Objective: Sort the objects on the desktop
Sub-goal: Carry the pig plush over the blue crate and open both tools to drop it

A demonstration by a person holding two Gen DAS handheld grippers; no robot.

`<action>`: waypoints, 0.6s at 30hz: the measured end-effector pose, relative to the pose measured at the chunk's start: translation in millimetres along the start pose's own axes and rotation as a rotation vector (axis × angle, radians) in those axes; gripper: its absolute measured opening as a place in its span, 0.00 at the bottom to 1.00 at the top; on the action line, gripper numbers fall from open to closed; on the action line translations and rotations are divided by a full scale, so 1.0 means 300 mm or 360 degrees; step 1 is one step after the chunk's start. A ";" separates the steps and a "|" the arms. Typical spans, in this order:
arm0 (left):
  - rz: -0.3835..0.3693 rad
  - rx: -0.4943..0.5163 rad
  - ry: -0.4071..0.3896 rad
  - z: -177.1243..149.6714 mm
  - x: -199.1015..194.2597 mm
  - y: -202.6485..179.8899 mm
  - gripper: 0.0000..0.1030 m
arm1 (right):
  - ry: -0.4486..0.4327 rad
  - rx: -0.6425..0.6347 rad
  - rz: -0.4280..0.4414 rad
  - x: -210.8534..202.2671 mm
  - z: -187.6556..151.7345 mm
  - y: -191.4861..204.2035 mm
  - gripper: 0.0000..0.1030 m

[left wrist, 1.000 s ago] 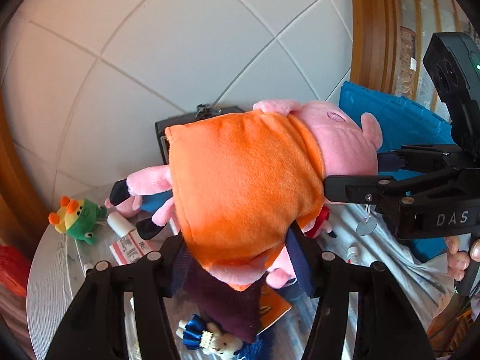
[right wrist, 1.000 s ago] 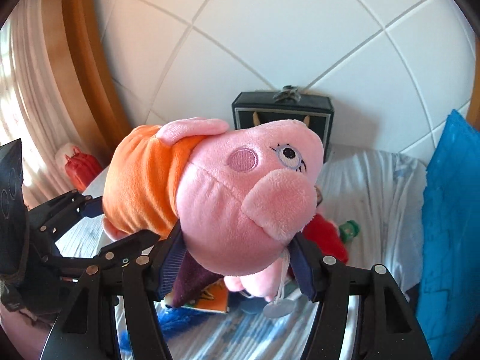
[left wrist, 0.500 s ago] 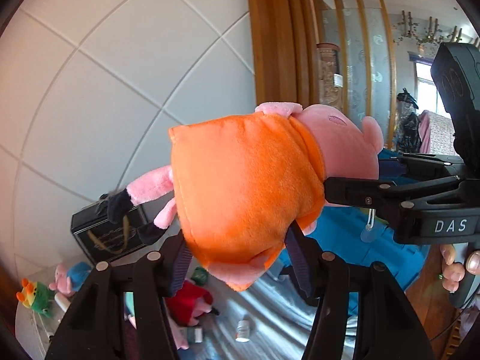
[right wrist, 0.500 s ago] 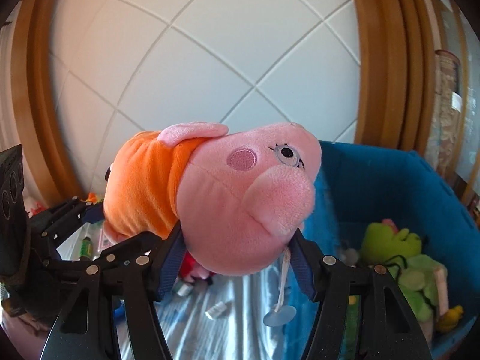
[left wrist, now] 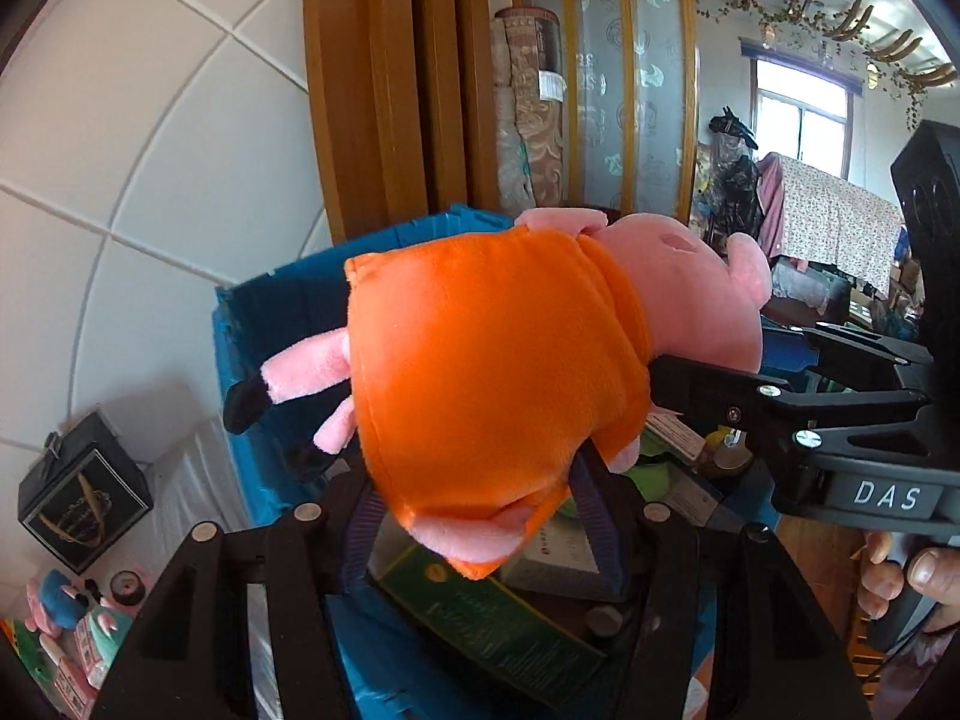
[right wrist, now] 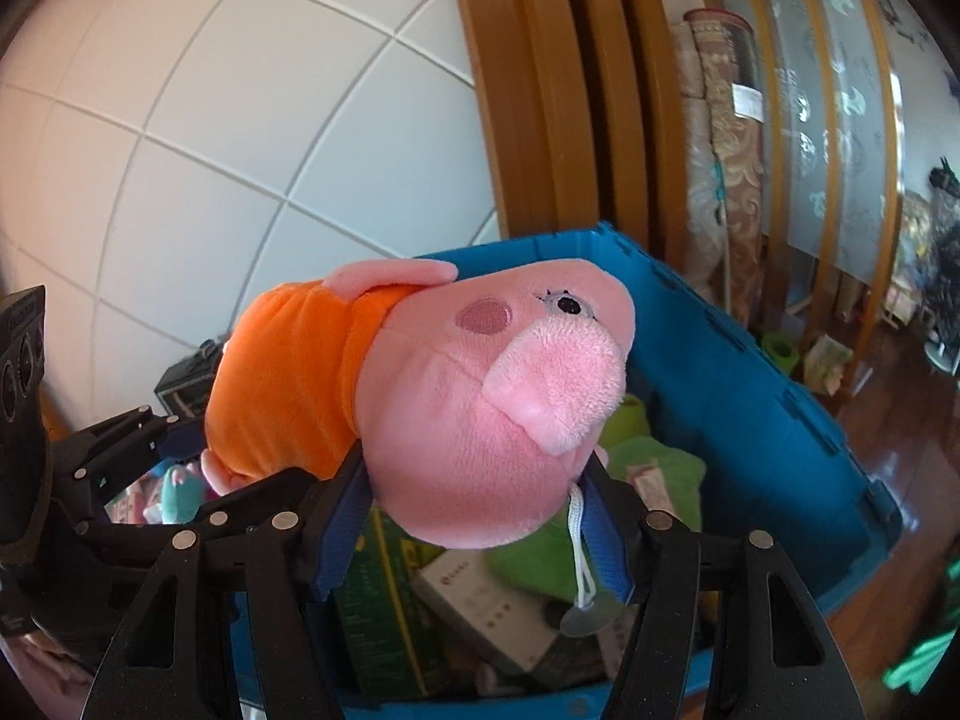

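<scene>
Nearest in each wrist view are that gripper's own black fingers, and both pairs are closed on one pig plush toy (left wrist: pixel 504 360), which serves here as the landmark. The left gripper (left wrist: pixel 480 516) clamps the lower end of the toy's orange dress between its blue pads, while the right gripper (right wrist: pixel 480 516) clamps the pink head (right wrist: pixel 480 420) from below, with a white cord and a round clear tag (right wrist: pixel 579 621) hanging under the snout. In the left view the right gripper reaches in from the right side of the toy, and part of a hand (left wrist: pixel 912 588) shows on its handle; in the right view the left gripper comes in from the left side of the toy. The toy lies roughly level, held up in the air with its black-tipped legs (left wrist: pixel 282 384) sticking out to one side. Directly beneath the toy stands a blue bin (right wrist: pixel 750 372), holding a green box (left wrist: pixel 480 618), a grey box (right wrist: pixel 480 600) and a green soft toy (right wrist: pixel 648 462). To the left of the toy and lower down, a black case (left wrist: pixel 78 498) and some small toys (left wrist: pixel 60 606) lie on the desk (left wrist: pixel 180 480). Behind the toy are a white tiled wall (right wrist: pixel 240 90), a wooden frame (right wrist: pixel 540 90) and a rolled carpet (left wrist: pixel 528 108).
</scene>
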State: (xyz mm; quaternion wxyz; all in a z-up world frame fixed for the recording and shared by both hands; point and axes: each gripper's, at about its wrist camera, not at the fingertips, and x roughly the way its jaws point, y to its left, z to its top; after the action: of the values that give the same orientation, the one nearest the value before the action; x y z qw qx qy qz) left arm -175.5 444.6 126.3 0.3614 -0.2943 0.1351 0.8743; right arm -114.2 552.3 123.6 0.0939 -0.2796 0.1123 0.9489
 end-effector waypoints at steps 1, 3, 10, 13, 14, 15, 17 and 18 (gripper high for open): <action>-0.0015 -0.0025 0.0066 0.008 0.035 -0.018 0.56 | 0.0021 0.0023 -0.0016 0.004 -0.005 -0.044 0.63; -0.0042 -0.0055 0.0176 0.009 0.090 -0.040 0.56 | 0.0064 0.0060 -0.0078 0.029 -0.024 -0.113 0.64; 0.0053 -0.0007 0.0270 0.006 0.169 -0.134 0.56 | 0.0149 0.0082 -0.0223 0.044 -0.064 -0.223 0.74; 0.0064 -0.0026 0.0225 -0.009 0.140 -0.143 0.56 | 0.0128 0.0073 -0.0253 0.027 -0.067 -0.219 0.96; 0.0078 -0.0027 0.0201 -0.015 0.124 -0.145 0.56 | 0.0111 0.0076 -0.0261 0.013 -0.068 -0.218 0.99; 0.0092 -0.0027 0.0175 -0.021 0.106 -0.149 0.56 | 0.0097 0.0077 -0.0261 0.007 -0.061 -0.216 1.00; 0.0124 -0.0041 0.0116 -0.029 0.072 -0.148 0.56 | 0.0072 0.0074 -0.0255 -0.002 -0.057 -0.234 1.00; 0.0134 -0.0056 0.0088 -0.037 0.052 -0.139 0.56 | 0.0056 0.0064 -0.0251 -0.015 -0.058 -0.230 1.00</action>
State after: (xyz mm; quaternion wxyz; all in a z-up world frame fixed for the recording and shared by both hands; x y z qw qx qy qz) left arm -150.1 477.5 107.2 0.3152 -0.3187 0.1420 0.8826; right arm -85.1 613.3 100.6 0.1720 -0.3024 0.1104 0.9310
